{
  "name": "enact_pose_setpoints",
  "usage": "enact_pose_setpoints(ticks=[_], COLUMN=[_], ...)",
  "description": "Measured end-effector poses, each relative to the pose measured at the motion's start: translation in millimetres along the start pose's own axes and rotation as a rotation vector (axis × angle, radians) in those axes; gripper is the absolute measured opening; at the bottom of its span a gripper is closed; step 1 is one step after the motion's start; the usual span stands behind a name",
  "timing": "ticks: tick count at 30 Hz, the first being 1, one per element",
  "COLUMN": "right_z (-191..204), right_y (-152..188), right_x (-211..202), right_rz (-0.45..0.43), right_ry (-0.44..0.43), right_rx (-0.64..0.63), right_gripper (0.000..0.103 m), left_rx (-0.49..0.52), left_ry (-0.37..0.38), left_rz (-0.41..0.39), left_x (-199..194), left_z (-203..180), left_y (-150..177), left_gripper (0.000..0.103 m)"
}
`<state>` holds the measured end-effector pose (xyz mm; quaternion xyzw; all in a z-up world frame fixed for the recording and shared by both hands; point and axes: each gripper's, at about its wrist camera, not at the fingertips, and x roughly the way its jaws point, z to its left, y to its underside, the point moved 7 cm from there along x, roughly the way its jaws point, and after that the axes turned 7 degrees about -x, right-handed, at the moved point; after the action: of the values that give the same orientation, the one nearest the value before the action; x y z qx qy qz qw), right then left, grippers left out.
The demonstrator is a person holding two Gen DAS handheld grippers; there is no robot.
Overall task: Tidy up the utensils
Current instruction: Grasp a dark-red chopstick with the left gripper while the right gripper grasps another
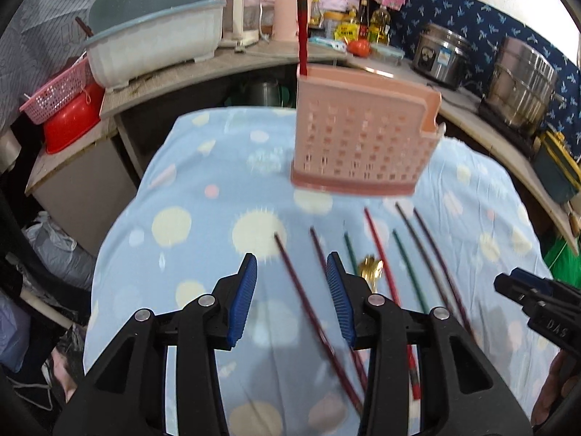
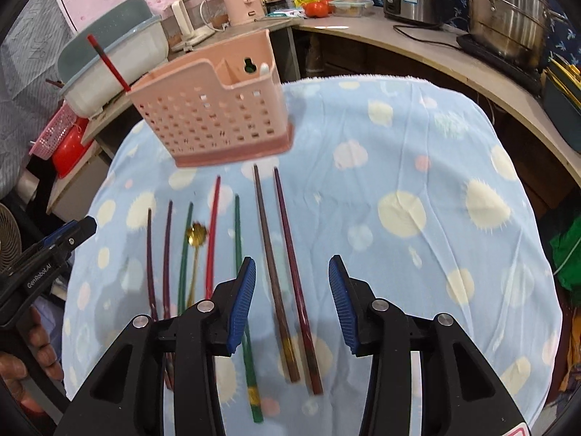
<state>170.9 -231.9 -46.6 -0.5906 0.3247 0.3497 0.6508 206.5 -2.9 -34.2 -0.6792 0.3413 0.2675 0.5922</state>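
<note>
Pink plastic holder (image 1: 363, 141) stands on the dotted cloth (image 1: 203, 225) with one red chopstick (image 1: 301, 18) in it — left gripper (image 1: 292, 272) empty, jaws apart. Right view: right gripper (image 2: 292, 276) gapes over two dark chopsticks (image 2: 287, 272) — spoon (image 2: 196, 234) lies left.

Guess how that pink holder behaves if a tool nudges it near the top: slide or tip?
The pink holder is tall on a narrow base, so a high push would probably tip it. Its perforated thin plastic walls suggest it is light and may skid on the blue cloth. The one red chopstick leaning out of a corner adds little ballast.
</note>
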Motion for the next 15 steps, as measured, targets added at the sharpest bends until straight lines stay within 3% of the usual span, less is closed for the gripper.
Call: enact_pose_setpoints(ticks=[11, 15], right_z=[-5.1, -6.8], right_y=[66.8, 81.8], right_x=[4.0, 5.5], right_rz=[0.066, 0.076], right_ry=[0.011, 0.007], right_rx=[0.013, 0.023], right_gripper=[0.041, 0.032], left_rx=[0.04, 0.044], left_ry=[0.023, 0.034], left_rz=[0.115, 0.139], left_x=[4.8, 2.9], left_z=[-15.6, -18.7], left_y=[78.9, 97.1], left_gripper=[0.038, 0.038])
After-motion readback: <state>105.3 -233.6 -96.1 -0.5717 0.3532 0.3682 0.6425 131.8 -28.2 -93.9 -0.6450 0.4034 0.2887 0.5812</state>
